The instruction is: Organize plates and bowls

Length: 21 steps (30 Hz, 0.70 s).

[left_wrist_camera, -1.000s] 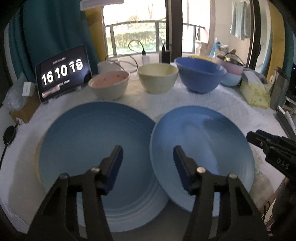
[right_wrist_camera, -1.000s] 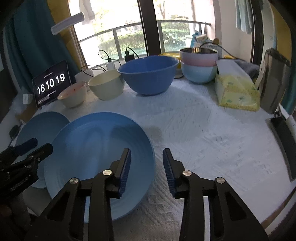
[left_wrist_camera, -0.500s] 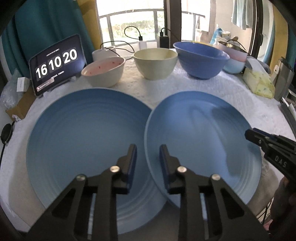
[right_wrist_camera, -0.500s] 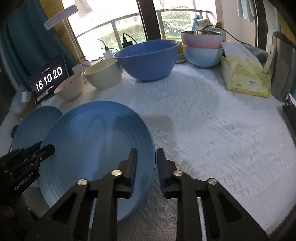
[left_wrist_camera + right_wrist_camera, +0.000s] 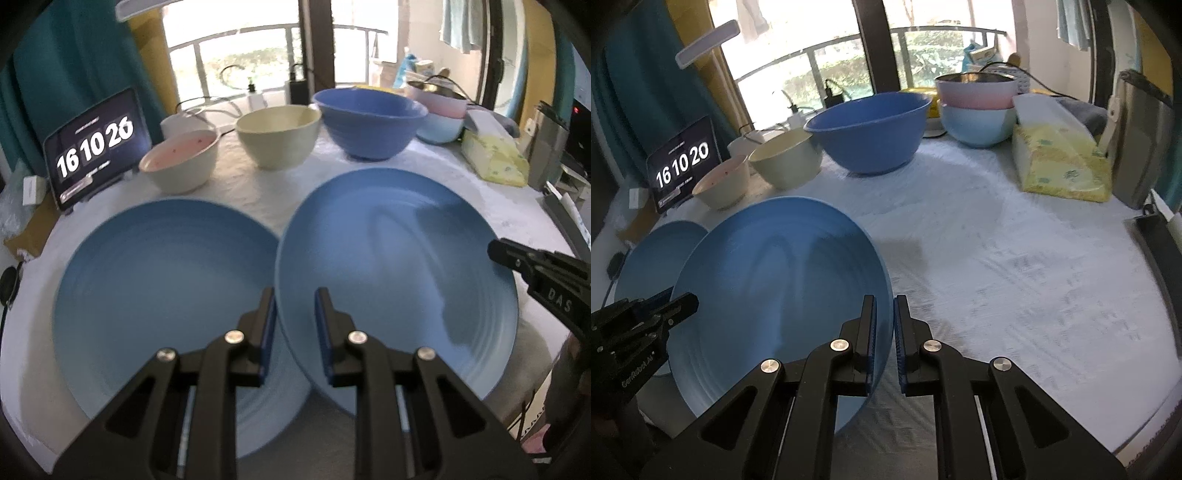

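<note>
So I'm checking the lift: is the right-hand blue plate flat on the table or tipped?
Tipped: the right-hand blue plate has its right rim raised in the right tool.

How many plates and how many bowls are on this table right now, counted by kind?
Plates: 2, the left blue plate and the right blue plate.
Bowls: 5, a pink-lined bowl, cream bowl, big blue bowl, pink bowl stacked in a light blue bowl.
Total: 7.

Both grippers, the left gripper [image 5: 293, 332] and right gripper [image 5: 884, 341], are closing on the tilting round blue plate [image 5: 783, 291], now lifting at frame centre-left.
</note>
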Each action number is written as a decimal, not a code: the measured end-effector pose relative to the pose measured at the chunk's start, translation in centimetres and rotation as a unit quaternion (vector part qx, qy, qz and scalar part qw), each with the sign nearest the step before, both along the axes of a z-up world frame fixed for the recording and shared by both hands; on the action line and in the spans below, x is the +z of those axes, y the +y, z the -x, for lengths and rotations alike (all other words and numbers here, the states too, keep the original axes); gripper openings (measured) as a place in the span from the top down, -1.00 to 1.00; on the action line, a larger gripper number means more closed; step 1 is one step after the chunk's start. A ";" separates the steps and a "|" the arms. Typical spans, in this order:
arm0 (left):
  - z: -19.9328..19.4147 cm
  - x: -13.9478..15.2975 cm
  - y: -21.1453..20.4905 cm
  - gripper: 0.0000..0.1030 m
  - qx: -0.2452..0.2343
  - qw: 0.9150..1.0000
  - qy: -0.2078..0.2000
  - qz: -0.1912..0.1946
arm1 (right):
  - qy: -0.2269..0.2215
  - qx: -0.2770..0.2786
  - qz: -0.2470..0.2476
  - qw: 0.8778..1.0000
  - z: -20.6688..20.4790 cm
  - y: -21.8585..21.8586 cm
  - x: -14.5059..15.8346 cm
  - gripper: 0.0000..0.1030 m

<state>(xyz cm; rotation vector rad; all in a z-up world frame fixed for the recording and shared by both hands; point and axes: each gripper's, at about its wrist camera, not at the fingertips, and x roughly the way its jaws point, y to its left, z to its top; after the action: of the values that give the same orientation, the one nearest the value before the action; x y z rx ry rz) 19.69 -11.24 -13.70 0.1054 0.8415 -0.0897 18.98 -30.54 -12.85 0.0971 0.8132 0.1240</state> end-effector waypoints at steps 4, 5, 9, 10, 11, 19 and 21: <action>-0.1 -0.3 -1.4 0.58 -0.021 1.000 0.006 -0.004 | -0.001 -0.018 0.002 1.000 -0.1 -1.4 0.0 0.79; -0.2 -0.5 -1.7 0.58 -0.025 1.000 0.011 -0.004 | 0.001 -0.023 0.001 1.000 -0.1 -1.8 -0.2 0.79; -0.6 -1.3 -2.6 0.58 -0.030 0.999 0.020 -0.008 | 0.009 -0.033 0.003 0.999 -0.1 -2.5 -0.7 0.79; -0.7 -1.5 -2.8 0.58 -0.031 0.999 0.024 -0.011 | 0.012 -0.035 0.005 0.999 -0.1 -2.7 -0.9 0.79; -0.9 -1.7 -2.9 0.58 -0.030 0.999 0.026 -0.013 | 0.013 -0.037 0.005 0.999 -0.1 -2.7 -1.0 0.79; -1.0 -1.6 -2.9 0.54 -0.029 0.999 0.024 -0.023 | 0.014 -0.037 0.009 0.999 -0.2 -2.5 -1.1 0.79; -1.0 -1.5 -2.8 0.53 -0.028 0.999 0.025 -0.021 | 0.013 -0.039 0.011 0.999 -0.2 -2.4 -1.0 0.79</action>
<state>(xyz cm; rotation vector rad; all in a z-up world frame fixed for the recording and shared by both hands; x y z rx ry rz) 20.69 -14.06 -15.24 0.1661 0.8912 -0.1280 19.22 -32.99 -13.81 0.1098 0.8348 0.0392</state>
